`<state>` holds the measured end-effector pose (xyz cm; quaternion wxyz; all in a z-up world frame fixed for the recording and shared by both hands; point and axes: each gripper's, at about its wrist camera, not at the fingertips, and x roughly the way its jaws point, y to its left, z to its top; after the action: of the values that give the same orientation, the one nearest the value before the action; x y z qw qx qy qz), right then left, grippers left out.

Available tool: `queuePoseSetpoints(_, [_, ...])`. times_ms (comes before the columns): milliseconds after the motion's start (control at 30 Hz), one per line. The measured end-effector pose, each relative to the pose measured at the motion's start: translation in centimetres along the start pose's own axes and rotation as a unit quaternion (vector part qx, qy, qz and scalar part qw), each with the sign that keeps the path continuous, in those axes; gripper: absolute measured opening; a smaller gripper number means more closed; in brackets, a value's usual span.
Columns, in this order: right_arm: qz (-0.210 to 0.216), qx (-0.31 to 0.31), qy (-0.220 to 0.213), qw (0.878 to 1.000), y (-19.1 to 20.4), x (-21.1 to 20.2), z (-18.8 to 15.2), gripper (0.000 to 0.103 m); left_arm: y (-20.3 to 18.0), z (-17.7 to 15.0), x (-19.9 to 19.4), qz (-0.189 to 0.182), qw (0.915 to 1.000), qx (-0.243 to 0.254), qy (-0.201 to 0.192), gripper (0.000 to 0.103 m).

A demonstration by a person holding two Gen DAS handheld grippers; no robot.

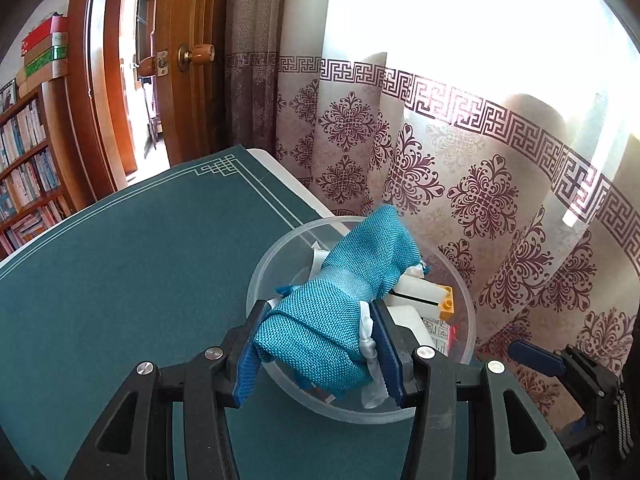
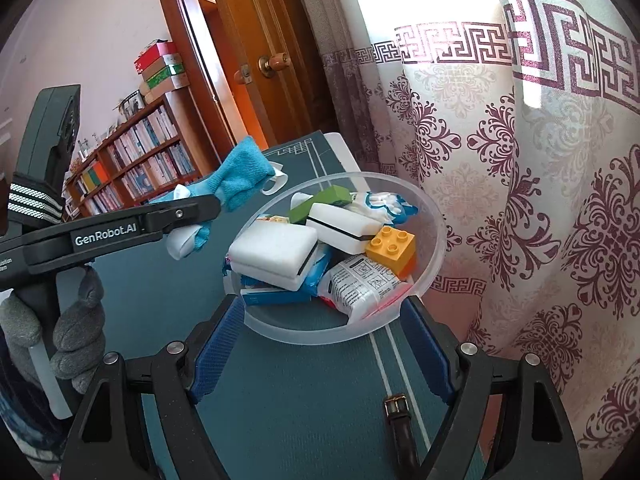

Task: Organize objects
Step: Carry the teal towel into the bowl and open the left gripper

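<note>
Right wrist: 1 bowl (image 2: 434, 216), 2 white sponges (image 2: 276, 250), maybe more underneath.

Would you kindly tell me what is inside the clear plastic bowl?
The clear plastic bowl holds two white sponges, a yellow toy brick, a green block and printed packets. Whatever lies under that pile is covered.

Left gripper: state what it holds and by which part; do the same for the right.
The left gripper is shut on the blue cloth, clamped across its lower bunched end; the rest sticks out over the bowl. The right gripper is open, holding nothing.
</note>
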<state>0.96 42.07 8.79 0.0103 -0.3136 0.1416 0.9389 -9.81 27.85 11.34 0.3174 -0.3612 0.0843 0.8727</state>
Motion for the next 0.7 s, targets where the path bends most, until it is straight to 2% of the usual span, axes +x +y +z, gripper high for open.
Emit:
queuePoseSetpoints(233, [0.004, 0.010, -0.002, 1.000, -0.5, 0.0, 0.1, 0.082, -0.9, 0.9, 2.9, -0.021, 0.9993, 0.027, 0.016, 0.054])
queuePoseSetpoints(300, [0.004, 0.013, 0.000, 1.000, -0.7, 0.1, 0.0, 0.082, -0.9, 0.9, 3.5, -0.029, 0.9991, 0.023, 0.020, 0.060])
queuePoseSetpoints(433, [0.002, 0.016, 0.001, 1.000, -0.8, 0.2, -0.1, 0.082, -0.6, 0.6, 3.9, -0.034, 0.9990, 0.018, 0.024, 0.083])
queuePoseSetpoints(633, [0.002, 0.015, -0.002, 1.000, -0.6, 0.1, 0.0, 0.082, 0.3, 0.5, 3.4, -0.034, 0.9993, -0.001, 0.013, 0.098])
queuePoseSetpoints(700, [0.002, 0.015, -0.001, 1.000, -0.6, 0.1, 0.0, 0.082, 0.7, 0.5, 3.1, -0.034, 0.9994, -0.008, 0.006, 0.100])
